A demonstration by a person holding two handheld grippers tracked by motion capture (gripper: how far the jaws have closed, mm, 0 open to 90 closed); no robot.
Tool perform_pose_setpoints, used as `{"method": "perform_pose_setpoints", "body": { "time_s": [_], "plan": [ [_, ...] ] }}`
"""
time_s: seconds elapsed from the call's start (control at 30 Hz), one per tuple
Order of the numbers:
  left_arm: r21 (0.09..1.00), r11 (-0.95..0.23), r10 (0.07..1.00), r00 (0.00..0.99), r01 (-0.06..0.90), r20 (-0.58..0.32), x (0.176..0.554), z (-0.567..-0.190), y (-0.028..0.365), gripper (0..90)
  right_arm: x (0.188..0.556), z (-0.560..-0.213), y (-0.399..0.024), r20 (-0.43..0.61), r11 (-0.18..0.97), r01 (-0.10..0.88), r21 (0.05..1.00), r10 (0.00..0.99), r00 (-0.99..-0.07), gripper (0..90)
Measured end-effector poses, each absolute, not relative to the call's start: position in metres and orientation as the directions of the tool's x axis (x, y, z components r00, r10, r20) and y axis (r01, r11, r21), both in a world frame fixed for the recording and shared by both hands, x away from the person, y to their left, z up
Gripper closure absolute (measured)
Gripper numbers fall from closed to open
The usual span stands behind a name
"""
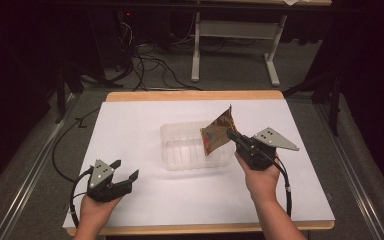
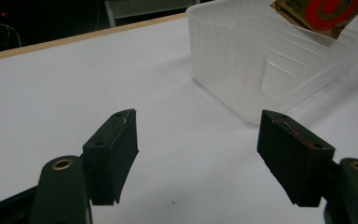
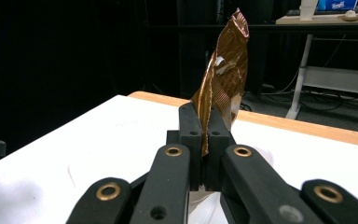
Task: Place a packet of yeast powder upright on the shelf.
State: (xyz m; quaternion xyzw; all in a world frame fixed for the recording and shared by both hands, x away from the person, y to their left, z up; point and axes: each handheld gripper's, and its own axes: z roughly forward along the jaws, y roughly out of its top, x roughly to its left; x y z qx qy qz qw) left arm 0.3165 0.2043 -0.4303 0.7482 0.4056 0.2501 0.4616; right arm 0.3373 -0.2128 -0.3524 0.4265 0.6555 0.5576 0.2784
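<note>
my right gripper (image 1: 231, 134) pinches the packet (image 1: 217, 131) over the tub (image 1: 180, 145) mid-table, left gripper (image 1: 126, 170) wide; next, lower and release.

White-topped table (image 1: 145, 125) with wooden edge, clear plastic tub (image 1: 180, 145) directly on its middle.

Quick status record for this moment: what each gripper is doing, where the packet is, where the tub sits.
right gripper: shut on the packet, held over the tub
packet: brown foil with a red mark, pinched at one edge, standing up above the tub's right end
left gripper: open, nothing between the jaws, near the table's front left, apart from the tub
tub: clear plastic, upright at mid table; no contents that I can make out
table: white top with a wooden edge
</note>
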Motion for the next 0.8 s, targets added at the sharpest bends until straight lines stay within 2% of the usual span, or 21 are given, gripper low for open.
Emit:
{"method": "perform_pose_setpoints", "body": {
  "time_s": [0.37,0.8],
  "plan": [
    [0.893,-0.249,0.834,0.551,0.375,0.001,0.316,-0.430,0.203,29.5,0.333,-0.355,-0.211,0.103,0.022,0.251,0.968,0.874,-0.475,90.0],
    [0.893,-0.251,0.835,0.550,0.374,0.005,0.317,-0.430,0.205,29.5,0.346,-0.362,-0.203,0.105,0.033,0.273,0.962,0.872,-0.478,90.0]
  ]
}}
